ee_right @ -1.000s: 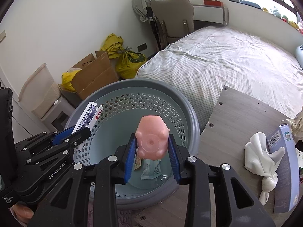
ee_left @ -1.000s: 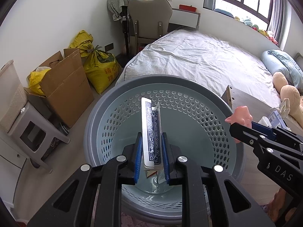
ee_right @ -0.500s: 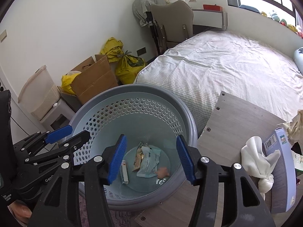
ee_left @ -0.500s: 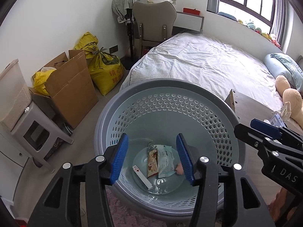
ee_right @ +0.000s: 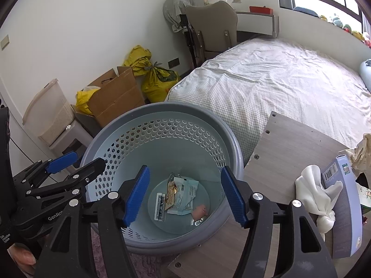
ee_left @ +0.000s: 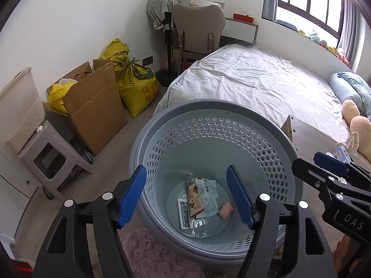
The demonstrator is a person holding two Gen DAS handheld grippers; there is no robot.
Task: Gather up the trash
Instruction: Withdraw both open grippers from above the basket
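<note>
A round grey perforated basket (ee_left: 208, 111) (ee_right: 162, 113) stands on the floor below both grippers. On its bottom lie a blue card pack (ee_left: 183, 213) (ee_right: 160, 206), snack wrappers (ee_left: 201, 197) (ee_right: 183, 194) and a pink toy (ee_left: 226, 209) (ee_right: 199, 210). My left gripper (ee_left: 187, 197) is open and empty above the basket; it also shows in the right wrist view (ee_right: 76, 162). My right gripper (ee_right: 185, 192) is open and empty above the basket; it also shows in the left wrist view (ee_left: 310, 162).
A wooden table (ee_right: 289, 143) to the right holds a white knotted cloth (ee_right: 317, 192), a blue box (ee_right: 343, 203) and crumpled paper (ee_right: 364, 150). Cardboard box (ee_left: 92, 106), yellow bags (ee_left: 136, 83), a grey stool (ee_left: 46, 157), a chair (ee_left: 197, 30) and a bed (ee_left: 255, 78) lie beyond. A pink rug (ee_left: 150, 254) is underfoot.
Both grippers opened: the left let go of the card pack and the right let go of the pink toy. Both things now lie at the bottom of the basket.
</note>
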